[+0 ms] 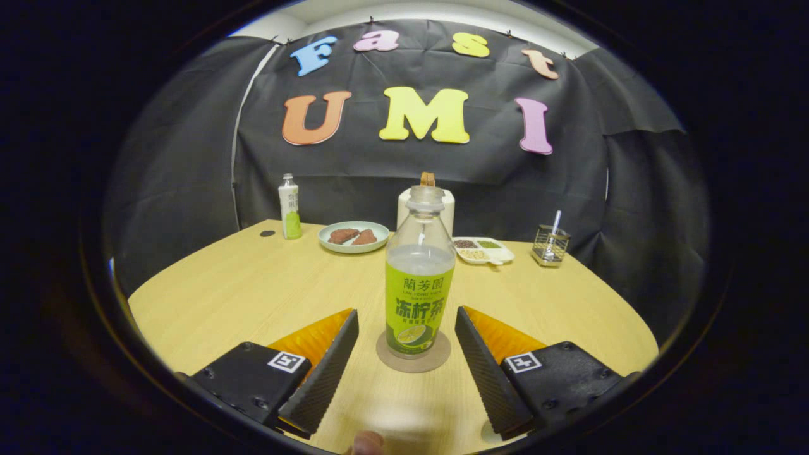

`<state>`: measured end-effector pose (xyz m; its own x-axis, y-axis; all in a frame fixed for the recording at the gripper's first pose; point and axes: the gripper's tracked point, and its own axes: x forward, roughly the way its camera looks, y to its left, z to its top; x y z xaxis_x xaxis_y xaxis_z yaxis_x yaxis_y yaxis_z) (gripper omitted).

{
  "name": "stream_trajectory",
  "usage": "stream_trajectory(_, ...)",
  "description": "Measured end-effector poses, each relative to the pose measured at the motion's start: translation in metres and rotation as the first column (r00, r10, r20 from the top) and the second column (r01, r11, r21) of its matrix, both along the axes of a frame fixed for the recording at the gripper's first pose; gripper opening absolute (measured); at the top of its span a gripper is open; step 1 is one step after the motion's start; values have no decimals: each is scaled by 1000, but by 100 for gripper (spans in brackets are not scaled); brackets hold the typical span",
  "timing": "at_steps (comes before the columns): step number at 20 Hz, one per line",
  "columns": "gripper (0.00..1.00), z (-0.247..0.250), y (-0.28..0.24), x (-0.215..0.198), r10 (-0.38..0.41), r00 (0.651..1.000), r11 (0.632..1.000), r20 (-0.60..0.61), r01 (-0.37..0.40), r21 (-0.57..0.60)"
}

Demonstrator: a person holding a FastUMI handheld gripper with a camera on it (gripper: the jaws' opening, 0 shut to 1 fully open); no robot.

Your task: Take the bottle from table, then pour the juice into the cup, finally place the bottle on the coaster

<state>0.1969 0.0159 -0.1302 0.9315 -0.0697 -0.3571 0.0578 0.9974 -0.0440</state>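
Bottle (419, 278) upright on the round coaster (413, 359), uncapped, part-filled with pale juice, standing between the gripper (406, 322) fingers with a clear gap either side. Fingers spread wide, gripping nothing, not touching the bottle. Behind the bottle, a white cup-like vessel (447, 208), mostly hidden; contents impossible to tell. Farther back on the table (221, 297): a second small bottle (289, 207), a plate (354, 237) with brown pieces, a divided tray (483, 250), a wire holder (550, 244). Judging by the layout, bottle already set on the coaster, so final placing looks done; only backing away seemingly left
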Motion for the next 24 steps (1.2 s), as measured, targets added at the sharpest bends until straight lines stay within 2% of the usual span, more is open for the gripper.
stream_trajectory(6,99,57,20,-59,21,995,1000,101,-21,-5)
stream_trajectory(14,99,148,34,-135,19,961,998,276,-34,50)
stream_trajectory(18,99,158,34,-170,22,946,996,323,-47,70)
stream_trajectory(24,99,144,41,-204,50,938,993,342,-84,84)
